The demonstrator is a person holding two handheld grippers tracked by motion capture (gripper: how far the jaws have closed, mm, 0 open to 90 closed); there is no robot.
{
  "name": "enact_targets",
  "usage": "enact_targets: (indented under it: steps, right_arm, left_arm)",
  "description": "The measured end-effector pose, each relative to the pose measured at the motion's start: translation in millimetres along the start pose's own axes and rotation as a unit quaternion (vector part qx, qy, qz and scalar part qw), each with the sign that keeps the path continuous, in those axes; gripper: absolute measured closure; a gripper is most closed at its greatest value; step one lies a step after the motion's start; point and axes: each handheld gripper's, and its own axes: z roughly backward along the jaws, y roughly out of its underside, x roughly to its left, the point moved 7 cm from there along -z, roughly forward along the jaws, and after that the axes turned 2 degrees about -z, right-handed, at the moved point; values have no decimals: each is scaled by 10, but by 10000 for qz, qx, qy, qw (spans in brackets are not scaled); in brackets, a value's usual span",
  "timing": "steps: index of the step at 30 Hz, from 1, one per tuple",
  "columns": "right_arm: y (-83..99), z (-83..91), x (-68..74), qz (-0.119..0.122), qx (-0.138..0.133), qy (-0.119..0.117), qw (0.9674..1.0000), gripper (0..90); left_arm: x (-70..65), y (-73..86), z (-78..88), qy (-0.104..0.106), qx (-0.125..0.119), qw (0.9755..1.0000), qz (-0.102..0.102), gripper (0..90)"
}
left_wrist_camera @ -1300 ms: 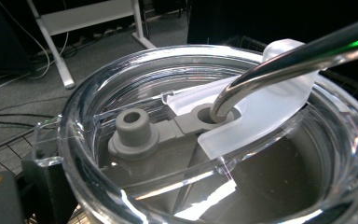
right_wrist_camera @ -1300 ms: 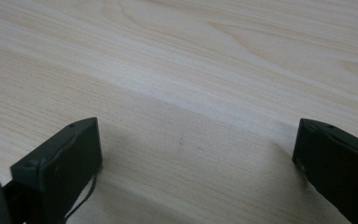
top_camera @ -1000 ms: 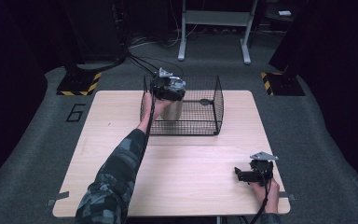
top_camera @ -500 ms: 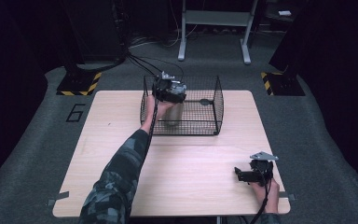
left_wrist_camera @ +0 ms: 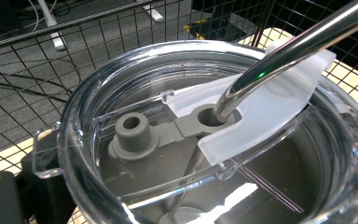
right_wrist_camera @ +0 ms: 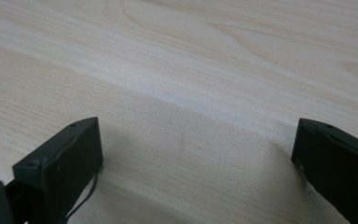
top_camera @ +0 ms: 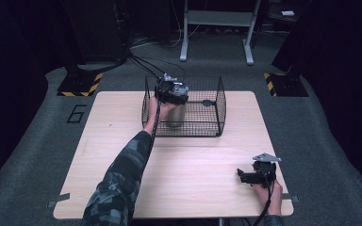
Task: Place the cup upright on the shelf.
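Worktop (top_camera: pixel 122 141): one pale wood worktop, and I count a single wire basket on it, far of centre.
Wire basket (top_camera: pixel 207 106): one black mesh basket, open at the top; the tumbler stands inside its left part, and a small dark thing lies further right in it, too small for me to name.
Tumbler (top_camera: pixel 174 115): one steel tumbler, upright in the basket, just beside its near-left wall.
Lid (left_wrist_camera: pixel 88 98): one clear plastic lid seated on the tumbler, with a frosted slider across it and a grey stopper beside the straw hole.
Straw (left_wrist_camera: pixel 289 39): one metal straw, leaning out through the lid's hole toward the upper right of the left gripper view.
Left hand-held gripper (top_camera: pixel 171 90): I have it directly over the tumbler's mouth, inside the basket. One black jaw shows at the lid's lower-left edge in its own view; I cannot tell how far the jaws stand apart or whether they clamp the rim.
Right hand-held gripper (top_camera: pixel 250 176): parked at the near right of the worktop, jaws spread wide over bare wood, holding nothing.
Step in hand: as I judge it, handling the tumbler at the basket, either just set down or about to be lifted.
Next move: I would go straight up, keeping clear of the mesh wall and the leaning straw.
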Motion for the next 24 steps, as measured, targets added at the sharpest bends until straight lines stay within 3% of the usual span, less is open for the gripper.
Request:
enact_targets:
  steps: [5, 11, 18, 24]
  right_arm:
    - [0, 0, 0, 2, -1, 0, 10000, 13]
    - [0, 1, 5, -26, -1, 4, 10000, 14]
    - [0, 0, 4, -9, -27, -2, 10000, 13]
    - [-1, -1, 5, -23, -29, 0, 10000, 13]
  left_arm:
    - [-18, 42, 26, 15, 55, 9999, -97, 39]
    - [-27, 118, 98, -49, 77, 9999, 78, 39]
    - [-73, 172, 161, -124, 60, 9999, -64, 38]
    - [-65, 174, 176, -65, 28, 9999, -96, 37]
